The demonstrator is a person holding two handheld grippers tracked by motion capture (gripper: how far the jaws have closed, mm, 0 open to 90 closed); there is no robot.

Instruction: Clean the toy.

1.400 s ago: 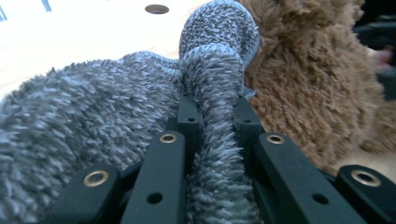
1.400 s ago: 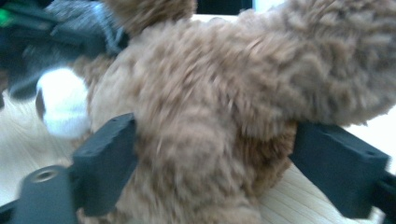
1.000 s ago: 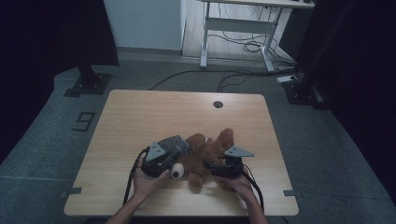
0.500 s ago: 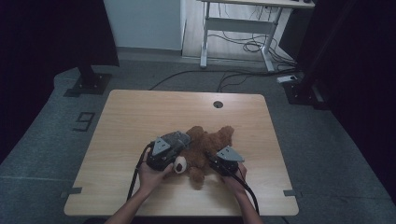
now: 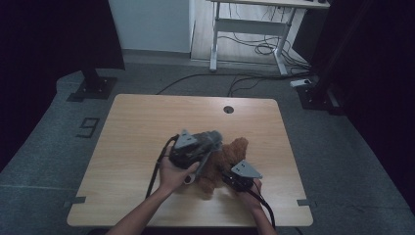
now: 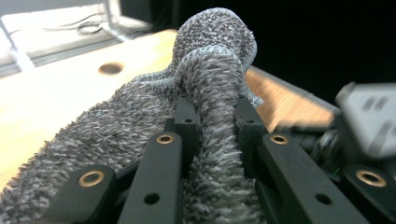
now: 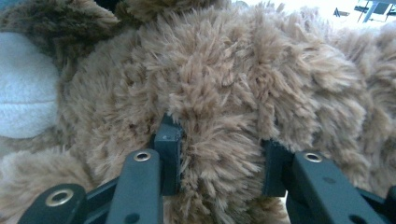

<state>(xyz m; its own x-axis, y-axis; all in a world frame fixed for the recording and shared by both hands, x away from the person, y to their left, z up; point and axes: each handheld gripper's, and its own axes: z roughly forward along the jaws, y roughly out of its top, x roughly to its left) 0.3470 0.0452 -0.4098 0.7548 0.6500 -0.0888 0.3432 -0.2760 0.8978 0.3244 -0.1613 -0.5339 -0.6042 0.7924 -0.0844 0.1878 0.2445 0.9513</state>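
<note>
Fingers [image 6: 187, 116] of left gripper [image 6: 212, 135] pinched on grey fuzzy cloth [image 6: 205, 70]; right gripper [image 7: 219, 158] clamped on brown teddy bear [image 5: 222, 161] near table [image 5: 147, 122] front edge — both grasped, apparently mid-dressing, cloth not yet settled.

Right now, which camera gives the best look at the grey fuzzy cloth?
The left gripper view: the grey cloth runs up close between that gripper's jaws, its pile sharp. The high view catches just a small grey bit beside the left gripper.
</note>
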